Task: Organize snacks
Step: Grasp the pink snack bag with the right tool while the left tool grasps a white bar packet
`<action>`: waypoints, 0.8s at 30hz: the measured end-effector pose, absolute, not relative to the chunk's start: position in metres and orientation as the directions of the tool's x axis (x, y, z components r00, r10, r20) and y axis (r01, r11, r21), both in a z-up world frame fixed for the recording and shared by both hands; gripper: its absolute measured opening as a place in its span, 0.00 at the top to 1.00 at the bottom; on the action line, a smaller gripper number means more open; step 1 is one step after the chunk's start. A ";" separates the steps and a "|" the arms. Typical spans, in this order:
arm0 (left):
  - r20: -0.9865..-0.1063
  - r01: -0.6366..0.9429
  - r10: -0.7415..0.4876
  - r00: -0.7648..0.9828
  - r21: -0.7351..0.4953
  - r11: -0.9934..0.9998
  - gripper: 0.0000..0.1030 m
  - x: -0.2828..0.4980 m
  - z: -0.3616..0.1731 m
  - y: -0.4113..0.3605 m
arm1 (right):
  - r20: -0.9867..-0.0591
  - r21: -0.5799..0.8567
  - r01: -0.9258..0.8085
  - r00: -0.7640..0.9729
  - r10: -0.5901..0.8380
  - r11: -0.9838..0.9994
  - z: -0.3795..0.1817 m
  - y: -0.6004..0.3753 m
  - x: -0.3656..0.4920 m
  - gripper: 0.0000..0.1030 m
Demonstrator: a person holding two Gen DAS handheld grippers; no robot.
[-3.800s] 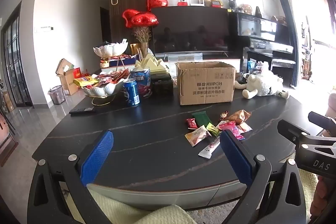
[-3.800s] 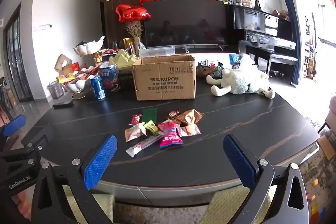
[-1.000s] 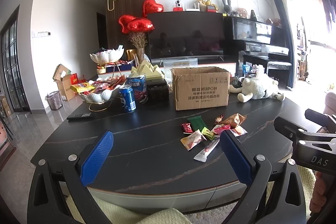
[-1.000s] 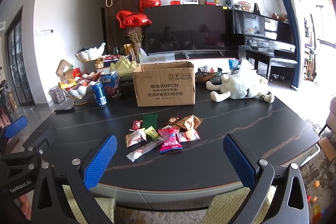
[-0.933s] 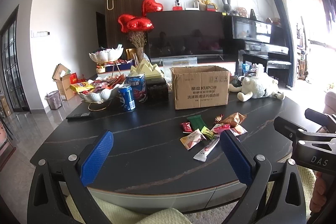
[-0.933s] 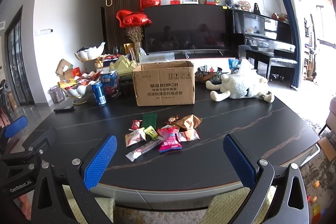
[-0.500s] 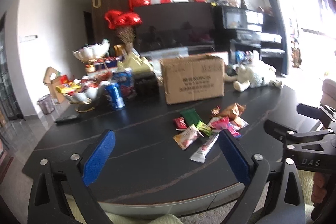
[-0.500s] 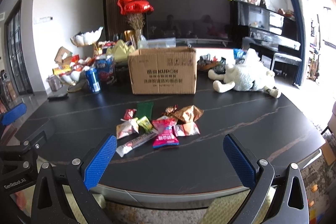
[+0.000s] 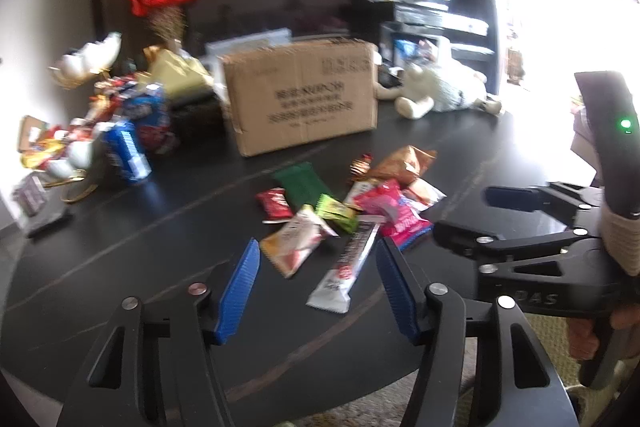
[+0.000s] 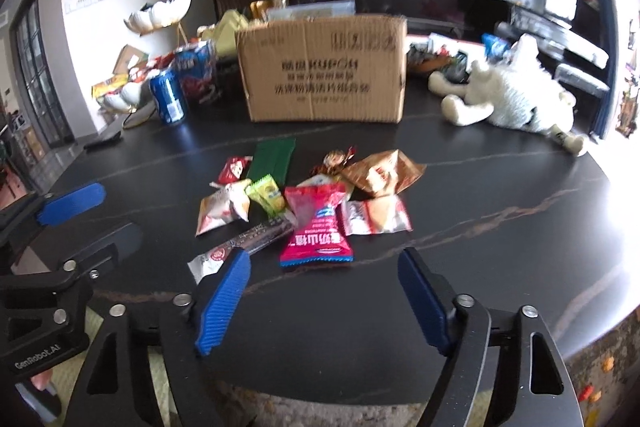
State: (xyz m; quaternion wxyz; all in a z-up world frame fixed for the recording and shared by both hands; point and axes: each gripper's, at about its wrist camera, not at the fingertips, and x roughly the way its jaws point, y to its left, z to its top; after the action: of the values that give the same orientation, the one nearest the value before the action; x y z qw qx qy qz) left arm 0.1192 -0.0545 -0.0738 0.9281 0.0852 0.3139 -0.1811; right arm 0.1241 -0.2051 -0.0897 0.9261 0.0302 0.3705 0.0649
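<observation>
Both grippers hang over the near edge of the dark table, jaws apart, nothing held. The left gripper has the long white snack bar right between its fingertips. The snack pile sits just ahead of the right gripper, cardboard box behind it.

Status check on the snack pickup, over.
Left gripper and right gripper open, empty, low over table. Snack pile loose in front of cardboard box. Path to pile unobstructed.
</observation>
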 end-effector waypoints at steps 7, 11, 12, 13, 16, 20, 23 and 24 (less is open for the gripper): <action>-0.690 0.463 -0.359 0.628 -0.040 0.886 0.61 0.152 -0.098 -0.061 | -0.714 0.113 -0.111 0.682 0.159 0.987 -0.105 -0.204 0.151 0.37; -0.719 0.501 -0.394 0.573 -0.073 0.863 0.65 0.164 -0.109 -0.067 | -0.715 0.127 -0.126 0.676 0.179 0.984 -0.108 -0.202 0.162 0.41; -0.723 0.507 -0.398 0.564 -0.077 0.859 0.66 0.166 -0.111 -0.068 | -0.717 0.132 -0.131 0.672 0.186 0.982 -0.109 -0.201 0.166 0.42; -0.728 0.511 -0.398 0.558 -0.077 0.856 0.67 0.168 -0.114 -0.070 | -0.721 0.135 -0.131 0.667 0.188 0.982 -0.111 -0.201 0.170 0.44; -0.744 0.521 -0.403 0.532 -0.087 0.849 0.69 0.175 -0.122 -0.074 | -0.734 0.151 -0.128 0.650 0.198 0.980 -0.118 -0.201 0.178 0.48; -0.762 0.527 -0.410 0.502 -0.106 0.843 0.71 0.184 -0.131 -0.079 | -0.740 0.156 -0.124 0.642 0.199 0.980 -0.125 -0.202 0.185 0.51; -0.770 0.528 -0.415 0.485 -0.120 0.841 0.73 0.190 -0.135 -0.080 | -0.745 0.161 -0.121 0.636 0.201 0.979 -0.128 -0.203 0.190 0.53; -0.772 0.527 -0.414 0.483 -0.122 0.841 0.73 0.191 -0.136 -0.081 | -0.747 0.165 -0.123 0.632 0.206 0.979 -0.129 -0.202 0.192 0.53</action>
State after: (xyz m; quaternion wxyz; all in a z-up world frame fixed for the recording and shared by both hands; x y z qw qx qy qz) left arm 0.1910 -0.0813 -0.1363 0.8586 0.0659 0.4284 -0.2738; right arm 0.1923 -0.2024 -0.1288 0.9020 0.0492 0.4192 0.0911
